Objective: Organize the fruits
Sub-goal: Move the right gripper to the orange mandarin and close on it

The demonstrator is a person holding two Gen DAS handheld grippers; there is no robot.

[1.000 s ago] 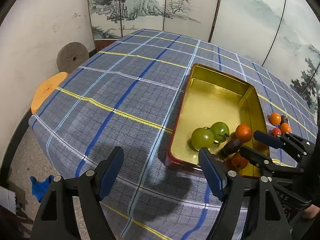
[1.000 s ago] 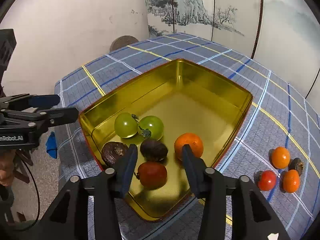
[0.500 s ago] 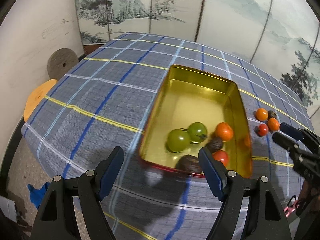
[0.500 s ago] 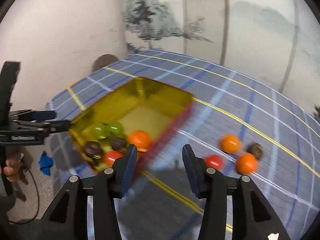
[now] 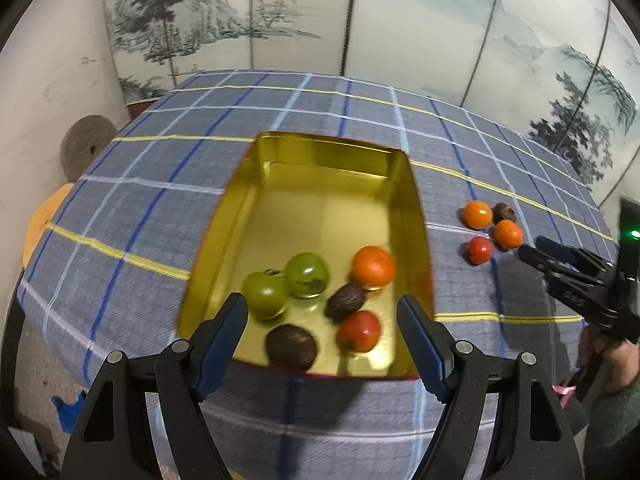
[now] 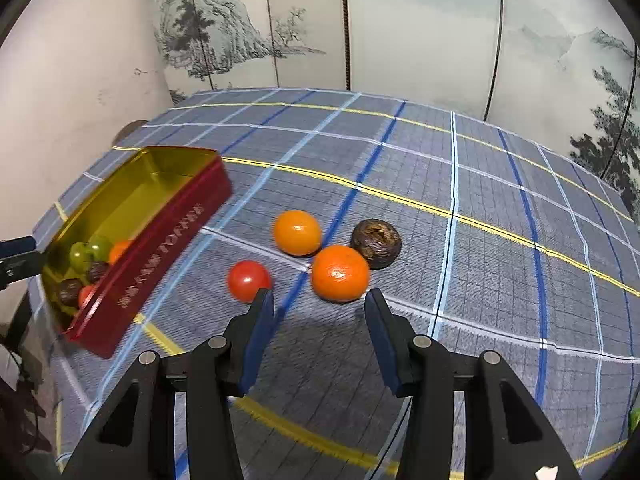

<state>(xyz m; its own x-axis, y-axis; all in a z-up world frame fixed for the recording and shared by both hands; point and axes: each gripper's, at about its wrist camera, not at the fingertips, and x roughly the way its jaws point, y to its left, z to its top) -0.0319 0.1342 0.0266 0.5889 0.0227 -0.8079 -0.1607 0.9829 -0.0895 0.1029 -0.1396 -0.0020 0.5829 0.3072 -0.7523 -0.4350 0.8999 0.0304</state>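
**Four fruits left on the cloth**

My right fingers are spread apart, empty, low in the frame just below the nearest orange. My left fingers gape wide over the gold tin, which holds six fruits at centre frame on the table.

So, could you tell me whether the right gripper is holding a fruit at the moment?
No, the right gripper is open and empty, just short of the nearest orange on the tablecloth.

A table with a blue checked cloth carries a tin of fruit; beside it lie two oranges, a tomato and a dark fruit.
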